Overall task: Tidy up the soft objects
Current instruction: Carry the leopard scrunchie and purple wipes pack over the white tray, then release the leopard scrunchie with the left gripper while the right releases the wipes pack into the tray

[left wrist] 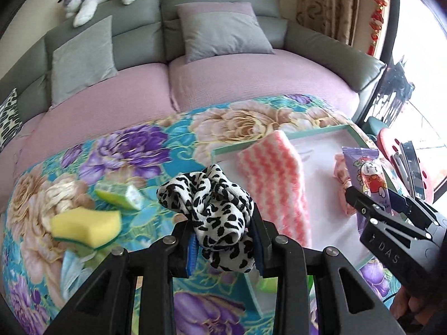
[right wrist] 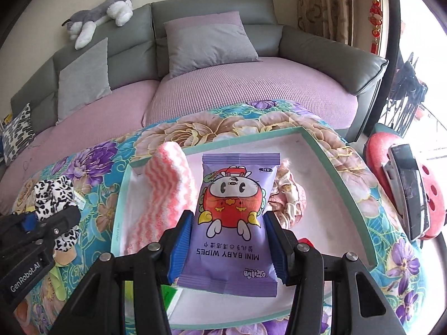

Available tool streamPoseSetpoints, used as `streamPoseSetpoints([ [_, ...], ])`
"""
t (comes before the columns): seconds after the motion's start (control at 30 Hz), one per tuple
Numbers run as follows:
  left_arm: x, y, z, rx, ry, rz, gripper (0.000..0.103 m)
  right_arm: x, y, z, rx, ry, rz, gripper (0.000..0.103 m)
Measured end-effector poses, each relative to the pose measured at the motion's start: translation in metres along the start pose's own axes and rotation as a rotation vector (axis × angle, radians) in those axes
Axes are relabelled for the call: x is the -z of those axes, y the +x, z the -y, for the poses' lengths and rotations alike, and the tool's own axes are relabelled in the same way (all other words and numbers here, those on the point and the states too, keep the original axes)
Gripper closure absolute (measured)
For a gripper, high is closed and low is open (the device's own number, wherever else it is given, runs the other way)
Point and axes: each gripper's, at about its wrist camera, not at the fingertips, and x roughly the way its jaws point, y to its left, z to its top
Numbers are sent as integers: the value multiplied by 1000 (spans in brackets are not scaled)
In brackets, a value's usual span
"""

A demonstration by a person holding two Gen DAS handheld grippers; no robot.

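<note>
Left gripper [left wrist: 223,240] pinches black-and-white leopard-print fabric scrunchie [left wrist: 215,212], frame centre; right gripper [right wrist: 227,244] clamps purple baby-wipes packet [right wrist: 233,212] above green-rimmed white tray [right wrist: 343,176], likely for depositing.

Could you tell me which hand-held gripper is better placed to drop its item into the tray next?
The right hand-held gripper: its wipes pack already hangs over the tray, while the left hand-held gripper holds the leopard-print cloth beside the tray's edge.
</note>
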Motion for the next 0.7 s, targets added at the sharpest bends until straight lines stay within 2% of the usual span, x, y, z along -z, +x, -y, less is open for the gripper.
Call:
streamPoseSetpoints([
  [0.23, -8, 33, 27, 25, 44, -9, 69, 0, 12, 16, -10, 50, -10, 49],
  [0.57, -3, 62, 43, 61, 49, -27, 68, -3, 14, 26, -2, 61, -7, 49],
  [0.7, -3, 61, 41, 67, 46, -31, 58, -2, 16, 20, 3, 38, -11, 49],
])
